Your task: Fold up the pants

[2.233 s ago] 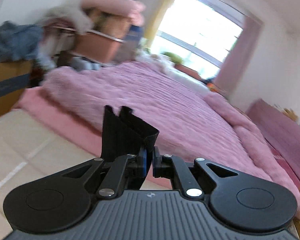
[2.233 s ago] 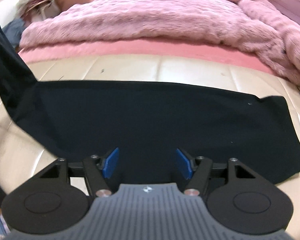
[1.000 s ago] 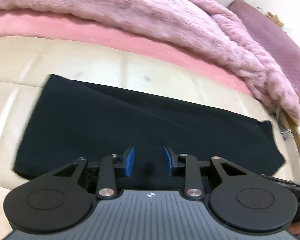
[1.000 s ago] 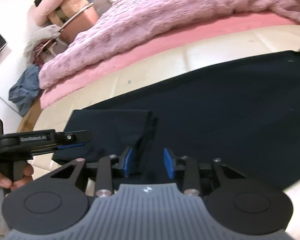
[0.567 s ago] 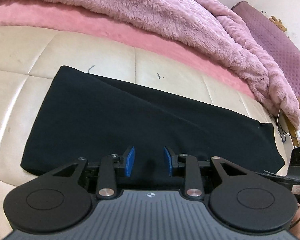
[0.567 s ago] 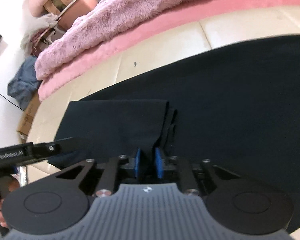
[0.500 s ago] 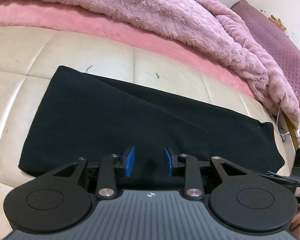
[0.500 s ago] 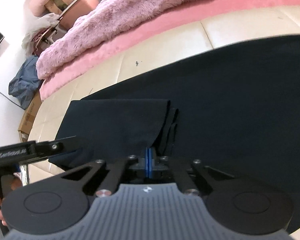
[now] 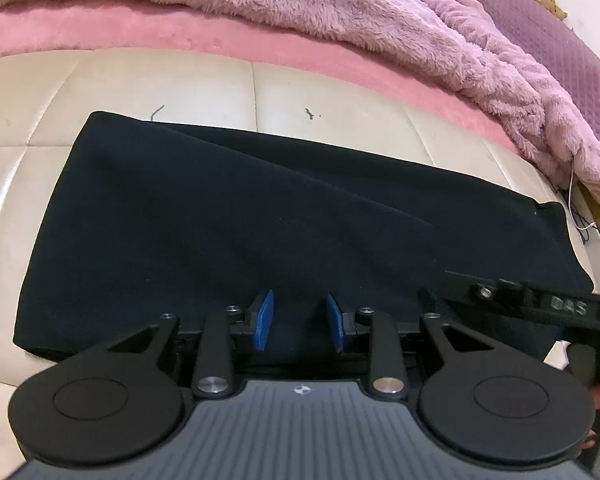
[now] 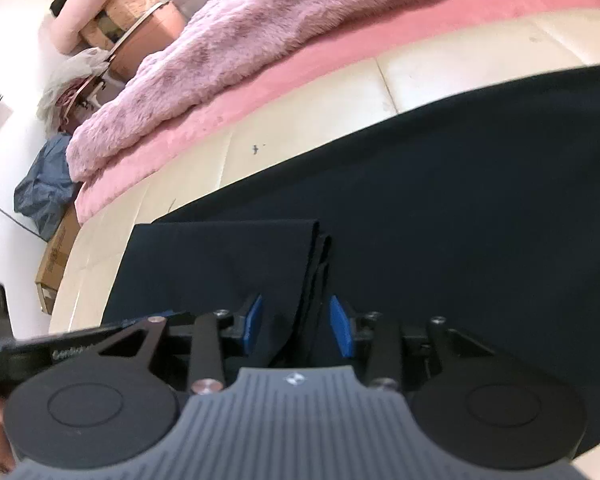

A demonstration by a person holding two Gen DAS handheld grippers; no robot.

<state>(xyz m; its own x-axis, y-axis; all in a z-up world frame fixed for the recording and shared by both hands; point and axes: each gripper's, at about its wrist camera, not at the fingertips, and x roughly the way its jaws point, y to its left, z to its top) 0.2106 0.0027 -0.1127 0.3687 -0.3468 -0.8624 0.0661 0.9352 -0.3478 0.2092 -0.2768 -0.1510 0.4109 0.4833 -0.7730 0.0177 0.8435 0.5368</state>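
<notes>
The black pants (image 9: 260,208) lie flat across a cream padded bench (image 9: 340,112). One leg end (image 10: 220,256) is folded back over the rest, and its layered edge runs between the pads of my right gripper (image 10: 296,304). Those jaws are opening and the pads stand clear of the cloth. My left gripper (image 9: 299,300) hovers low over the pants' near edge, open, with only flat cloth below it. The right gripper's body (image 9: 520,300) reaches into the left wrist view from the right. In the right wrist view, the left gripper's body (image 10: 60,344) shows at the left.
A fluffy pink blanket (image 9: 340,12) and a pink sheet (image 9: 100,36) lie behind the bench. Left of the bed are a cardboard box (image 10: 56,256), a blue cloth heap (image 10: 44,188) and a loaded basket (image 10: 140,28). A thin cable (image 9: 580,216) hangs at the bench's right end.
My left gripper let go of the leg end, which now lies folded over the pants. My right gripper shut at the fold's edge half a second ago and has opened again. Both hands sank slightly.
</notes>
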